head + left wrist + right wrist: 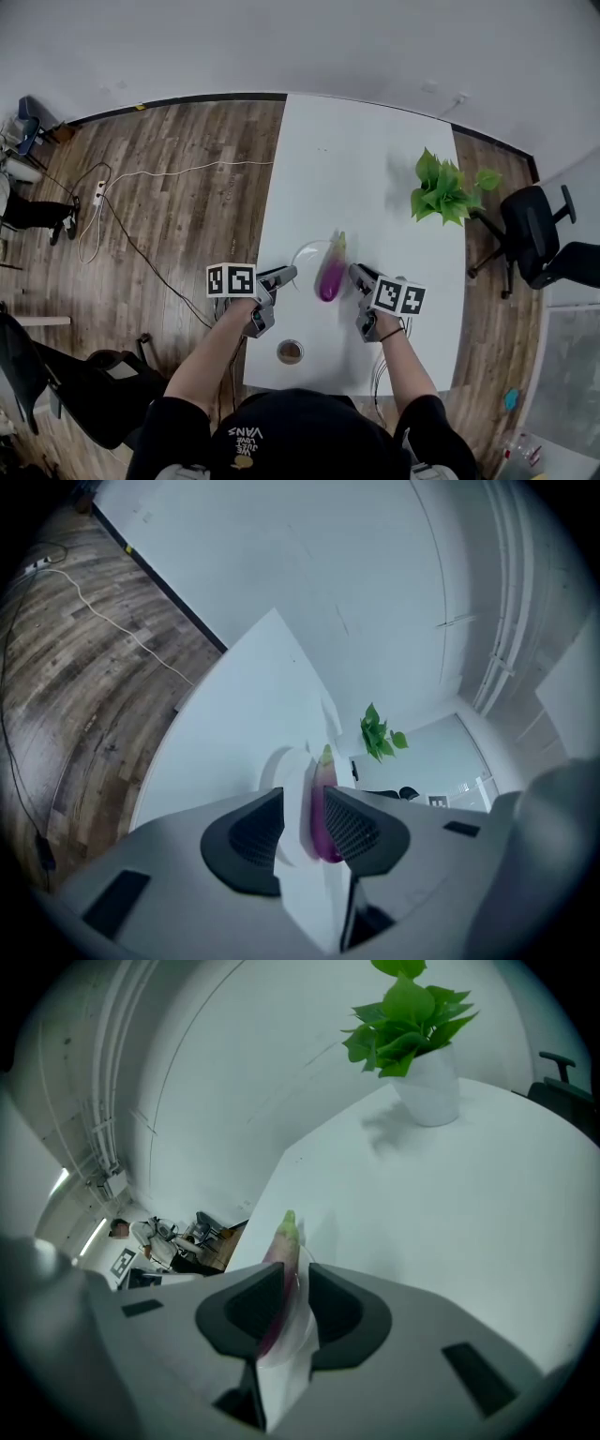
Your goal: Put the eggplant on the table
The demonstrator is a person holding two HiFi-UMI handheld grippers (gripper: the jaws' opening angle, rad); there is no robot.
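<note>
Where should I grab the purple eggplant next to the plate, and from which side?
Grip the purple eggplant across its thick near body, not the tapering green stem end. It lies lengthwise away from the person, along the right edge of the round pale plate, so coming from the right with the right claw looks clearest.

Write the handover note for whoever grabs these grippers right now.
Left gripper: open, empty, pointing at the plate.
Right gripper: jaws apart, no grip visible, close beside the eggplant.
Eggplant: lying along the plate's right rim on the table. I cannot tell whether it is fully clear of the plate.
Done: neither gripper holds the eggplant.
Left: check that it rests on the table alone. If not, move it off the plate.
</note>
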